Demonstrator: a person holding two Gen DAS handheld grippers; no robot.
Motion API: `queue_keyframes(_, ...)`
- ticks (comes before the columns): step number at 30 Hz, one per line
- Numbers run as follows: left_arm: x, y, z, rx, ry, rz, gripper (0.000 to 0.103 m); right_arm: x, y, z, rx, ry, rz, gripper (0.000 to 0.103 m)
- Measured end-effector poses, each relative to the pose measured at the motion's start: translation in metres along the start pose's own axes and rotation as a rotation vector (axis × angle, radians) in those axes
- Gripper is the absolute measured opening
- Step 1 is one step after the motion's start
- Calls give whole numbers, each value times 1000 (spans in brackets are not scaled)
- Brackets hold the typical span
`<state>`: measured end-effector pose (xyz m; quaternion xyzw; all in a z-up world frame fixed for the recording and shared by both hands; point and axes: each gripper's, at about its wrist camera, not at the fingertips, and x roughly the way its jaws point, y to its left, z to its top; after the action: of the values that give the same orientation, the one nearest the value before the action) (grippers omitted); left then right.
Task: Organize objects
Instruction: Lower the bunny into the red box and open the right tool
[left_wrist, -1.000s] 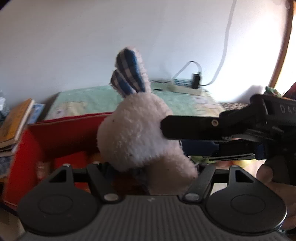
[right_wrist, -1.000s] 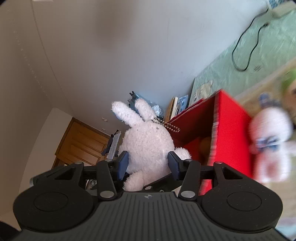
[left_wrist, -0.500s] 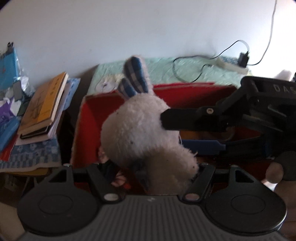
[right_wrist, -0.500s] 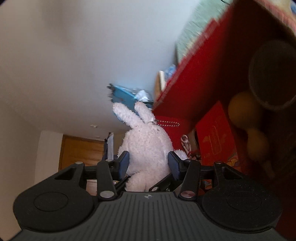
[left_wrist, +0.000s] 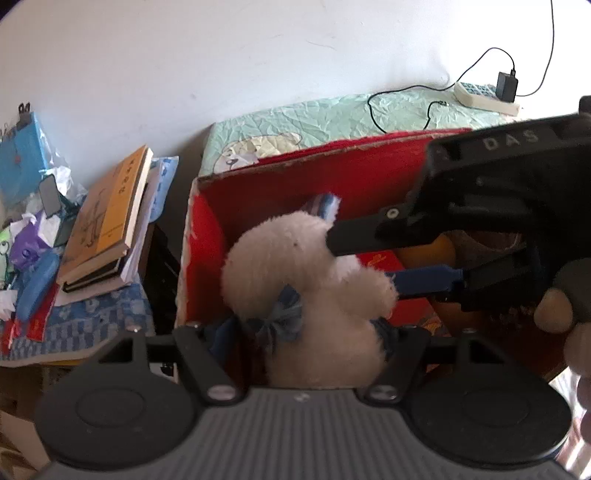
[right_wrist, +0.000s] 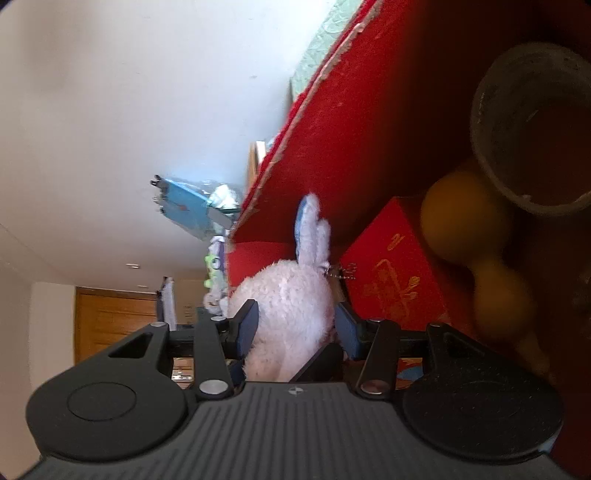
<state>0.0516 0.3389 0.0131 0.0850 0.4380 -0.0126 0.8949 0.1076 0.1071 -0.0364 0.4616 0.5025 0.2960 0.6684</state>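
Left wrist view: white plush bunny (left_wrist: 314, 291) fills the centre, lower body hidden behind the gripper housing, face not visible. Left gripper (left_wrist: 306, 332) is clamped on the bunny's lower body; its blue pads mostly buried in fur. Right gripper (left_wrist: 391, 266) comes in from the right edge, cut off, black body covering much of the box interior; its fingers press on the bunny's upper side. Bunny sits low inside the red box (left_wrist: 199, 236), near the left wall, ears (left_wrist: 325, 203) toward the back wall. An orange item behind the right gripper is hard to make out. Outside the box to the left: stack of books (left_wrist: 107, 221), cluttered bags. Behind: green cloth (left_wrist: 332, 114) with power strip (left_wrist: 484, 96) and cable, white wall.

Right wrist view: tilted sideways. Right gripper (right_wrist: 295, 328) jaws tight on the bunny (right_wrist: 288, 310), one blue pad each side; lower body hidden. Ears (right_wrist: 310, 232) close to the red wall (right_wrist: 369, 122). Little room: a red packet (right_wrist: 395, 273) just beside the bunny, blurred orange gourd (right_wrist: 480, 243) and dark cup (right_wrist: 535, 129) further in. A wooden door (right_wrist: 110, 321) far left.
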Motion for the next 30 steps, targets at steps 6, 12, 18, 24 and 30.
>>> queue_keyframes(6,-14,6,-7,-25,0,-55,76,-3,0,-2,-43,20,-70,44)
queue_keyframes(12,-19,4,-9,-24,-5,-33,78,2,8,-5,-130,66,-133,42)
queue_keyframes(18,-14,3,-4,-64,17,-20,79,1,12,-5,-155,42,-126,42)
queue_keyframes(24,-9,0,4,-110,51,-5,82,-11,32,-11,-275,-70,-200,42)
queue_keyframes(30,-13,-13,11,-116,64,35,86,-30,32,-14,-356,-153,-268,42)
